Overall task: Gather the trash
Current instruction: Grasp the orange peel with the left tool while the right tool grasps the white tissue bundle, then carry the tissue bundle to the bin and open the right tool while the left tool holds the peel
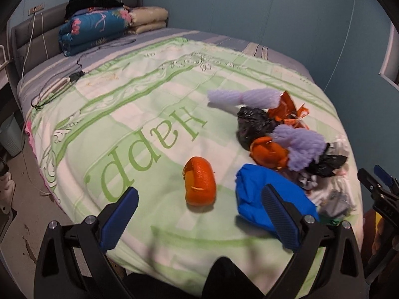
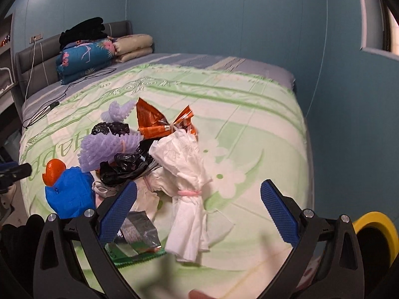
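A pile of trash lies on the green bedspread (image 1: 149, 129). An orange peel (image 1: 200, 184) lies apart, just ahead of my open, empty left gripper (image 1: 199, 214). Right of it are a blue wad (image 1: 264, 199), another orange peel (image 1: 268, 152), purple foam nets (image 1: 299, 147), black bags (image 1: 251, 124) and an orange wrapper (image 1: 286, 109). In the right wrist view my open, empty right gripper (image 2: 199, 211) frames a tied white paper bundle (image 2: 187, 174). The black bag (image 2: 124, 167), purple foam net (image 2: 107, 147), blue wad (image 2: 69, 191), orange wrapper (image 2: 159, 119) and a clear packet (image 2: 138, 231) lie to its left.
Folded quilts (image 1: 94, 30) sit at the headboard with a charger cable (image 1: 74, 74) across the bed. A yellow-rimmed bin (image 2: 374, 236) stands at the bed's right foot. The blue wall (image 2: 224, 20) runs along the far side. A basket (image 1: 10, 134) stands on the floor to the left.
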Available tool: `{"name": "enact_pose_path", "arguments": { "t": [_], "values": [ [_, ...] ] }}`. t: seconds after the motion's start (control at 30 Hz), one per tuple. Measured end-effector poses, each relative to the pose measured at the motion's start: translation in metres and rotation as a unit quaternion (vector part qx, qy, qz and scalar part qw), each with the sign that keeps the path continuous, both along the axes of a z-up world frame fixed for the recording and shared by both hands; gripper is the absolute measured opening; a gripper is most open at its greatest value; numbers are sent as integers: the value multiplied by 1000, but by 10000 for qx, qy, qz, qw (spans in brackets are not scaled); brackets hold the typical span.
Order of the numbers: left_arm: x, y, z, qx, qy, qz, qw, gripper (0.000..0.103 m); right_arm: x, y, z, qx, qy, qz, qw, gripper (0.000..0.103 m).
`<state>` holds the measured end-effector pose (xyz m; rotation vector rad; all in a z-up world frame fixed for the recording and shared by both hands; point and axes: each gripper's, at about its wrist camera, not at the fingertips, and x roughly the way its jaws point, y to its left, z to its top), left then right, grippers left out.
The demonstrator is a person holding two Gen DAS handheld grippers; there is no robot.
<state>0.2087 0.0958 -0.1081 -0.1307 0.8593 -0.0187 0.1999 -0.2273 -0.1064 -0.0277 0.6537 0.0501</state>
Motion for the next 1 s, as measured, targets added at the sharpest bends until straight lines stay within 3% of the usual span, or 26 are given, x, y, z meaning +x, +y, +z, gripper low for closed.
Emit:
{"name": "enact_pose_path", "arguments": {
  "t": [0.23,0.43,0.67,0.7,0.77,1.0],
  "values": [
    [32,2,-23,-92,221,-86,9997,93,26,-3,-19,179,439,155,9988,94],
    [48,-6,-35,-101,304,-382,9988,80,37,-9,-35,355,861,102,9956,81],
    [64,-9,-52,-207,543,-519,9970,47,43,-8,-51,298,1186,125,9924,45],
    [66,-8,-54,-197,553,-491,9971,39,44,-8,-51,301,1184,131,9924,40],
    [67,-4,-54,-293,561,-459,9969,34,45,-8,-47,325,1166,86,9926,25],
    [58,4,-38,-473,338,-325,9978,32,40,-14,-18,447,834,-3,9955,22]
  ]
}}
